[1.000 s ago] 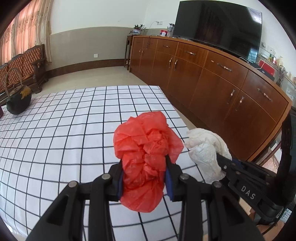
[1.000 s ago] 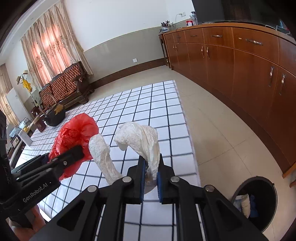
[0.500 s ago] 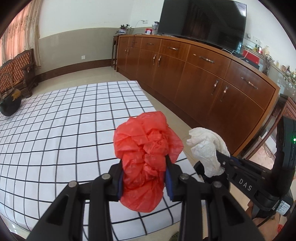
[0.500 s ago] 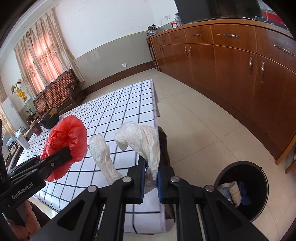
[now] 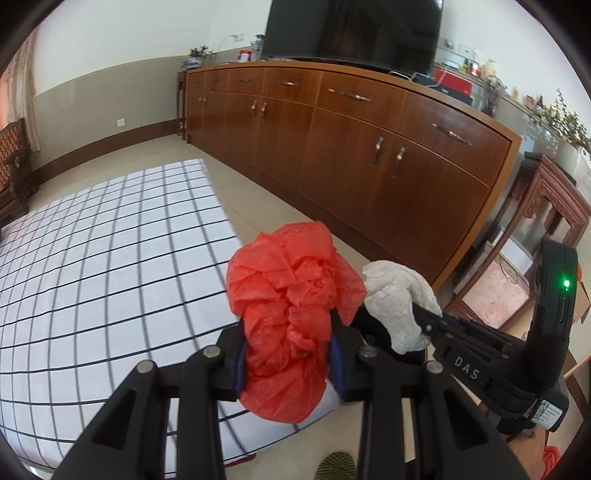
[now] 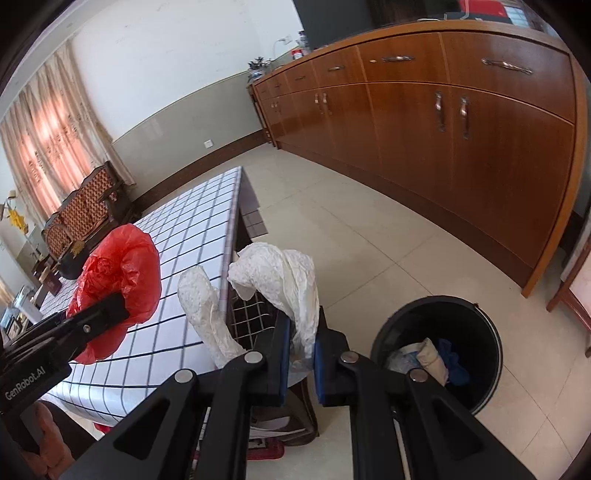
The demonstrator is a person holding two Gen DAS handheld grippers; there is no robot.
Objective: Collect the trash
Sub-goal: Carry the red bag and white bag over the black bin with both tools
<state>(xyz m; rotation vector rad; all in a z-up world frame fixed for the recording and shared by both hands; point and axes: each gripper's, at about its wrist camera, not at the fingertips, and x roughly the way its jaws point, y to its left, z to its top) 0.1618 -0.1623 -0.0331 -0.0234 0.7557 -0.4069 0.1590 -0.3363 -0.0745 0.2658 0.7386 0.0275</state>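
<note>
My left gripper (image 5: 288, 350) is shut on a crumpled red plastic bag (image 5: 291, 314), held over the right edge of the checked table (image 5: 110, 266). Seen from the right wrist, that red bag (image 6: 122, 277) hangs at the left with the left gripper (image 6: 96, 321) around it. My right gripper (image 6: 300, 350) is shut on crumpled white plastic (image 6: 280, 280), which droops to both sides of the jaws. It hangs past the table's corner, left of a black trash bin (image 6: 439, 347) on the floor that holds several scraps. In the left wrist view the white plastic (image 5: 399, 299) and the right gripper (image 5: 436, 325) sit just right of the red bag.
A long wooden sideboard (image 6: 461, 129) with a television (image 5: 351, 33) on it runs along the far side of the tiled floor (image 6: 369, 243). A carved wooden stand (image 5: 550, 221) is at the right. Wooden chairs (image 6: 85, 206) stand beyond the table.
Both grippers have swung right, off the table top toward its corner. The bin has come closer and more central in the right wrist view. Both still grip their trash.
</note>
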